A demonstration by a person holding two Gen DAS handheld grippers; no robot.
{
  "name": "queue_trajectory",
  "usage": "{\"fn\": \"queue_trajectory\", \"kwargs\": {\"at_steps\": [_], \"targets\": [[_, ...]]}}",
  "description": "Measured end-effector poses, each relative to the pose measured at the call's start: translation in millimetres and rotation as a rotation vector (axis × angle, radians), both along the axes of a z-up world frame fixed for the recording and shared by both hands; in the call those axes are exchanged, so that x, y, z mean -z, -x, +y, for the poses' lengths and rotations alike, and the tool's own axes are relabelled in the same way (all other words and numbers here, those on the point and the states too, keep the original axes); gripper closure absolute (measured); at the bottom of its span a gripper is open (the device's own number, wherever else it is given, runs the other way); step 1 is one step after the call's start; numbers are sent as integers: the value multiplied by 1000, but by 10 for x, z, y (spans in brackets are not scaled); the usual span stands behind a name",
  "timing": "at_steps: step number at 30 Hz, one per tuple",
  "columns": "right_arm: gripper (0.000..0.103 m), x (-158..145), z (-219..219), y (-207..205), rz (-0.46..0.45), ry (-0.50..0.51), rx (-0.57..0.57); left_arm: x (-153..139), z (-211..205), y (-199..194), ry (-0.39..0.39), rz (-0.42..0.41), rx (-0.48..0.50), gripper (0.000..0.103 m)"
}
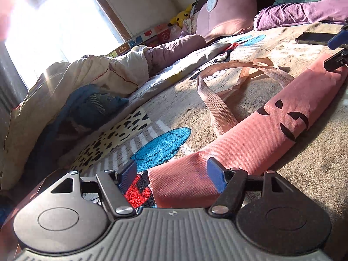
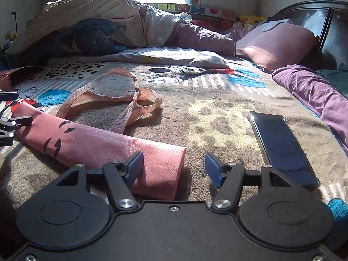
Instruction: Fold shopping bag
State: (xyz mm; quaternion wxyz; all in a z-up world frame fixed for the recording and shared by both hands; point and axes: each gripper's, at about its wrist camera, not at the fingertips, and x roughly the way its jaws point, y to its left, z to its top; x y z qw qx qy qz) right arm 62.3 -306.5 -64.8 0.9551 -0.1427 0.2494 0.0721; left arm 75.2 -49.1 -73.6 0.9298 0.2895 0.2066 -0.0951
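The pink shopping bag lies on the bed folded into a long narrow strip, black print facing up. Its two woven handles sprawl loose on the blanket beside it. My left gripper is open at one end of the strip, which lies between the blue pads without being pinched. In the right wrist view the bag runs off to the left, handles behind it. My right gripper is open at the other end, its left pad over the bag's edge. Each gripper shows in the other's view: right, left.
A dark phone lies on the cartoon-print blanket just right of my right gripper. A heaped duvet fills the far side under the window. A pink pillow and a purple pillow lie by the dark headboard.
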Motion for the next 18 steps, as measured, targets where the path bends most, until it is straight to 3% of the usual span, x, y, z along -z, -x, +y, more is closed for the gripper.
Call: {"fn": "queue_trajectory", "kwargs": {"at_steps": [2, 3, 11, 13, 18], "targets": [[53, 17, 135, 26, -32, 114, -44, -35, 0, -16, 52, 19, -2, 33], [55, 15, 157, 17, -33, 121, -60, -47, -10, -19, 71, 28, 5, 33], [58, -14, 341, -96, 17, 20, -155, -36, -341, -111, 211, 114, 80, 33], [59, -12, 375, -154, 39, -46, -174, -1, -465, -140, 245, 132, 103, 34], [65, 35, 372, -267, 72, -138, -185, 61, -435, -225, 317, 179, 109, 32]]}}
